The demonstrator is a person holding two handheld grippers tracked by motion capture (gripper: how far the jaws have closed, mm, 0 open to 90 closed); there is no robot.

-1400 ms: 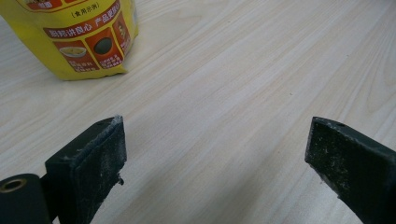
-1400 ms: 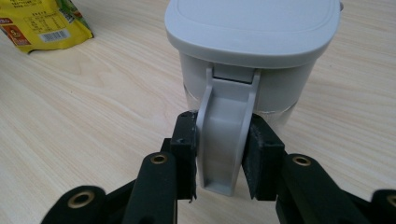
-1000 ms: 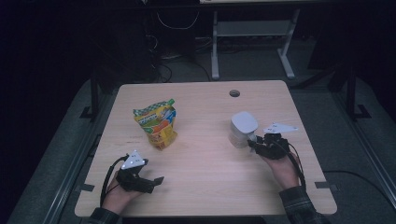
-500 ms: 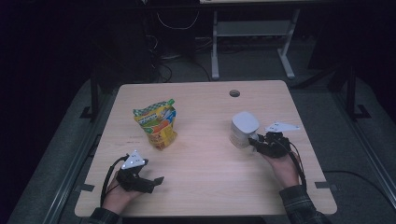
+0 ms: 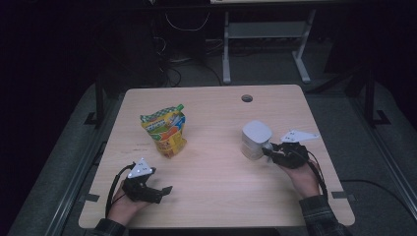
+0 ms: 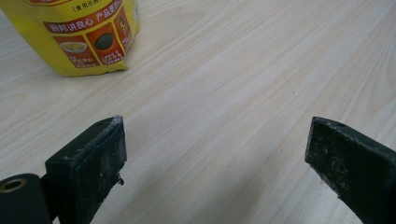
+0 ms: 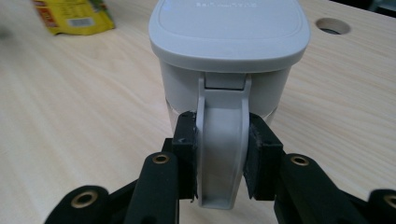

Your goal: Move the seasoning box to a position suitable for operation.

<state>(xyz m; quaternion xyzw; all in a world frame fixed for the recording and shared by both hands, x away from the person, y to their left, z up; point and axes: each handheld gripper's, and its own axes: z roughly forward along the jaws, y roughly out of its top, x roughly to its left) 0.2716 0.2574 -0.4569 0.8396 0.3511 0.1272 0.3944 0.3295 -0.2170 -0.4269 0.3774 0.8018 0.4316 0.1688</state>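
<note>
While left tongs (image 6: 215,154) gape empty near pouch (image 6: 79,35), right tongs (image 7: 219,156) clench jug (image 7: 229,51) handle (image 7: 220,140).

**Free room and obstacles on the table**

Table (image 5: 211,196): broad bare wood across the middle and along the near edge, between the two hands.

Yellow pouch (image 5: 164,132): upright on the left half, just beyond the left gripper (image 5: 156,189); open wood lies between them, and nothing stands between that gripper's parted jaws.

White container (image 5: 255,139): upright on the right half, its handle (image 7: 222,154) clamped by the right gripper (image 5: 269,150), blocking that side.

Pouch and container: well apart, with a clear lane between.

Cable hole (image 5: 247,98): far edge, bare wood around it.
</note>
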